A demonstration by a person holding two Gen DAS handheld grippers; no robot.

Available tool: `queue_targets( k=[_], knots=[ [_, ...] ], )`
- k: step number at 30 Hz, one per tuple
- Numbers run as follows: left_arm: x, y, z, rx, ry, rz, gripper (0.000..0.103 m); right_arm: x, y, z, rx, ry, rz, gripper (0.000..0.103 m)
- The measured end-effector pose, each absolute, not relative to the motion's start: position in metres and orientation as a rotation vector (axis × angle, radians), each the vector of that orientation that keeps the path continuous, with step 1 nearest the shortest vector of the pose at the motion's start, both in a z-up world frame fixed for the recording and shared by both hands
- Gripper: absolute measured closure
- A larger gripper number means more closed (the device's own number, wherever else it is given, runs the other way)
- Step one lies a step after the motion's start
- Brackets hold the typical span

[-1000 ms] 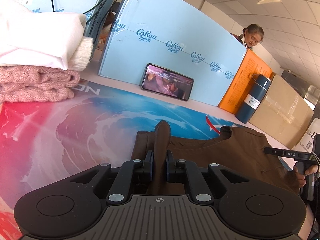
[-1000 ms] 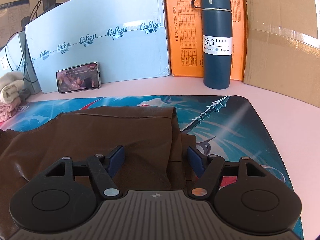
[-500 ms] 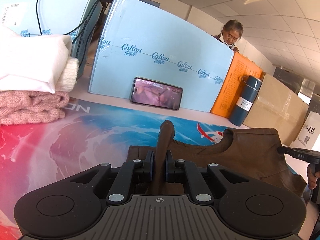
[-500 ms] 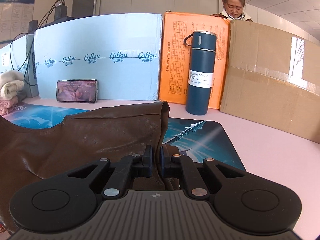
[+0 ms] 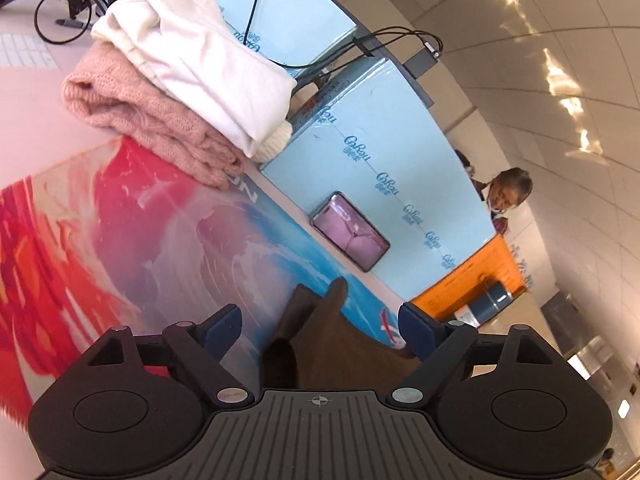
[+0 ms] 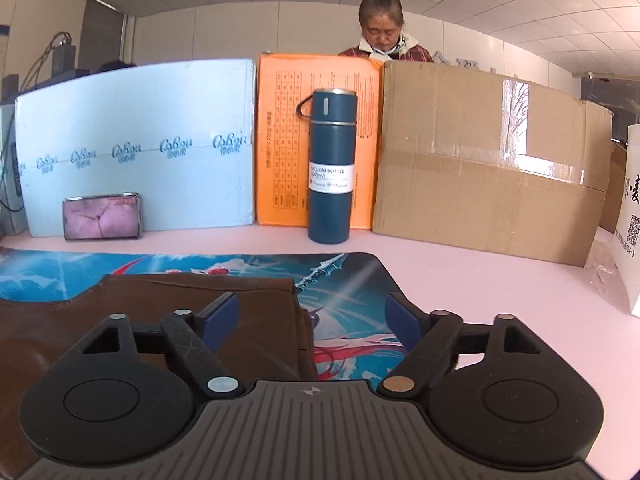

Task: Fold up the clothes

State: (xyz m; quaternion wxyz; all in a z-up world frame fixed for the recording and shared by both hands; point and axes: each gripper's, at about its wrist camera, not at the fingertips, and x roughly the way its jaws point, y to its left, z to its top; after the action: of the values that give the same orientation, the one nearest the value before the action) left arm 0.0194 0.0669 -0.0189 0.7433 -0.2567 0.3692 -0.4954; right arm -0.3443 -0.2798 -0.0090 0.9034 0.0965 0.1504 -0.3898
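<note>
A brown garment [image 6: 152,320] lies on the printed mat [image 6: 352,300], its folded right edge under my right gripper. My right gripper [image 6: 312,318] is open, its blue pads on either side of that edge, holding nothing. In the left wrist view the same brown garment [image 5: 340,356] shows a raised corner between the fingers. My left gripper [image 5: 320,326] is open and tilted, with the cloth loose between its spread pads.
A folded pink sweater [image 5: 152,120] with a white garment [image 5: 200,52] on top sits at the mat's far left. A phone [image 6: 102,216], blue board [image 6: 136,148], orange box [image 6: 280,140], blue bottle [image 6: 330,168] and cardboard box [image 6: 488,160] line the back. A person [image 6: 380,28] stands behind.
Both grippers have let go of the brown garment and opened. The garment has dropped flat onto the mat. The left gripper has tilted sideways.
</note>
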Motion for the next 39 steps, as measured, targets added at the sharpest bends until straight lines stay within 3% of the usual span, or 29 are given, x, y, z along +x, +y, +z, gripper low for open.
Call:
queue_targets(
  k=[10,13,21,22,24,25,26,31,39],
  knots=[
    [-0.026,0.041,-0.027,-0.373,0.951,-1.134,0.012,-0.316,-0.244,-0.016,0.328,0.215,-0.661,0.016],
    [-0.026,0.023,-0.028,-0.332,0.950,-1.158,0.008,-0.313,-0.246,-0.021,0.401,0.193,-0.619,0.015],
    [-0.009,-0.016,-0.034,-0.403,0.882,-1.075,0.010,-0.314,-0.271,-0.040,0.600,0.240,-0.577,0.014],
    [-0.012,-0.019,-0.034,-0.393,0.858,-1.068,0.013,-0.314,-0.271,-0.041,0.608,0.239,-0.574,0.014],
    [-0.016,-0.026,-0.036,-0.356,0.819,-1.059,0.042,-0.314,-0.270,-0.042,0.608,0.236,-0.564,0.014],
    [-0.017,-0.027,-0.038,-0.329,0.797,-1.062,0.073,-0.314,-0.270,-0.042,0.607,0.237,-0.557,0.014],
    [-0.018,-0.027,-0.039,-0.309,0.773,-1.069,0.087,-0.314,-0.269,-0.042,0.605,0.238,-0.555,0.014],
    [-0.025,-0.001,-0.031,-0.295,0.664,-1.140,0.099,-0.319,-0.272,-0.044,0.630,0.216,-0.542,0.014],
    [-0.003,0.035,-0.030,-0.298,0.599,-0.996,0.100,-0.324,-0.262,-0.037,0.641,0.198,-0.430,0.014]
  ],
)
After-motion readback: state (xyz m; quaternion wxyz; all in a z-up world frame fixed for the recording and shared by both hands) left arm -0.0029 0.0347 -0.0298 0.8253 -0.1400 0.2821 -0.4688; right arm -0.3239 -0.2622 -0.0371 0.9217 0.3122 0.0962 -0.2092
